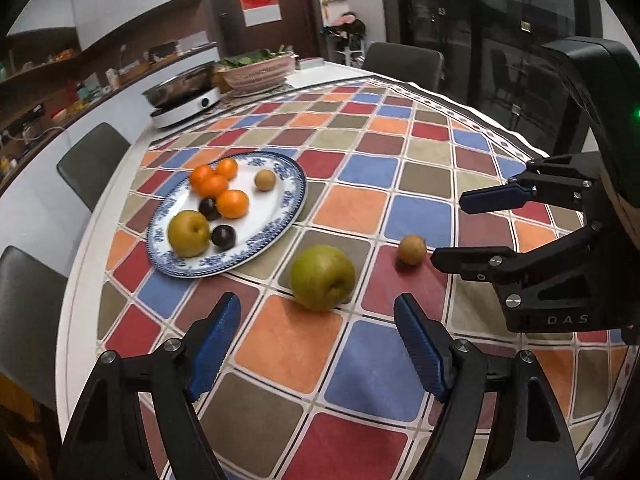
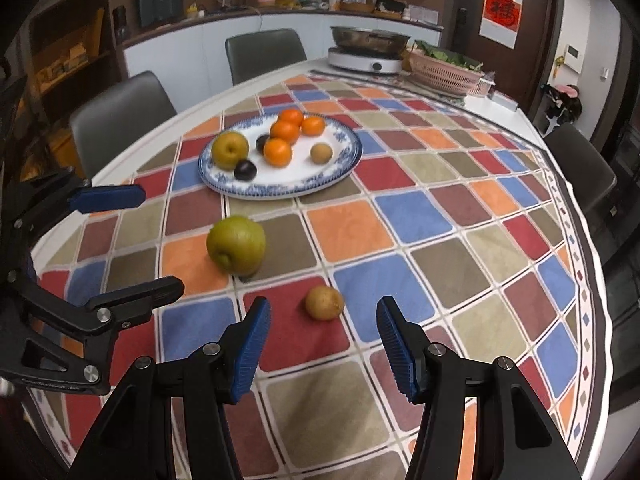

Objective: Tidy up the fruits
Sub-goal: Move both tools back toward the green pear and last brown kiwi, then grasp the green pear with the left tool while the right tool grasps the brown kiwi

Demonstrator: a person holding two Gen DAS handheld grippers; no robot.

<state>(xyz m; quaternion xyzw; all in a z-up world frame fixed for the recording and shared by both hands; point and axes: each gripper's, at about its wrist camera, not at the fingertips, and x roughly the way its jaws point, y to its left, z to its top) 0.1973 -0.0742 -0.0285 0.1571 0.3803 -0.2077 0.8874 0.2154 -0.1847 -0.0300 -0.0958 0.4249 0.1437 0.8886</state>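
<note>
Gathering loose fruit onto the plate (image 1: pixel 294 204): a green pear (image 1: pixel 322 278) and a kiwi (image 1: pixel 411 249) are left on the checked surface (image 1: pixel 420 216), near the plate.

The pear is framed just ahead of the left tool (image 1: pixel 318 348), the kiwi ahead of the right tool (image 2: pixel 322 344); both tools are held wide open and empty. Each fruit is best straddled squarely and closed on gently, since round fruit may roll. Both fruits are slightly blurred, and contact cannot be judged.
</note>
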